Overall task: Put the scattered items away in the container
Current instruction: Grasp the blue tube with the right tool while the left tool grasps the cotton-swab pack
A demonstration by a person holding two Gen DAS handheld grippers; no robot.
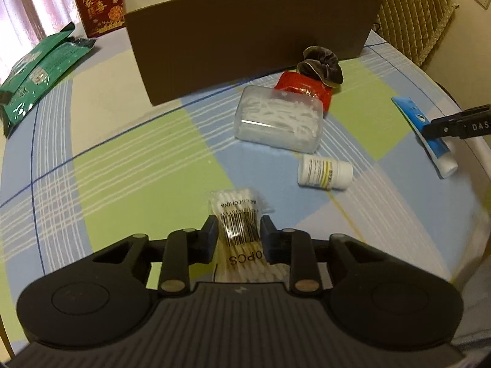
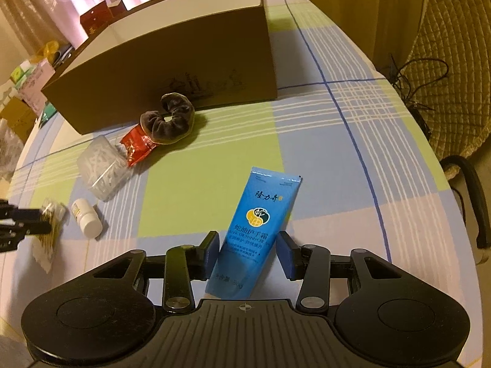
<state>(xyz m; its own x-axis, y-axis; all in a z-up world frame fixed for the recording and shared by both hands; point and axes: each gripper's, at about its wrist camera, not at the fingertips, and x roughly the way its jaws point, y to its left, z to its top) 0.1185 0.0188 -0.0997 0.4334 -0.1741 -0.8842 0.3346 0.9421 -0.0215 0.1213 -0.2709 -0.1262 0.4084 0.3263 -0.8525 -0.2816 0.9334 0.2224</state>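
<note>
Brown box point(image 2: 172, 70), checked tablecloth point(image 2: 307, 153), curtains point(image 2: 46, 3)

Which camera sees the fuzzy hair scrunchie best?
The right wrist view: the scrunchie shows whole, against the brown box. In the left wrist view it is smaller, bunched above the red packet.

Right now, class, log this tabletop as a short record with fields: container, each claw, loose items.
container: open brown cardboard box, standing on the checked tablecloth
left claw: straddles clear packet of cotton swabs
right claw: straddles blue hand-cream tube, a gap showing on one side
loose items: dark velvet scrunchie, red foil packet, clear plastic floss-pick box, small white pill bottle
</note>
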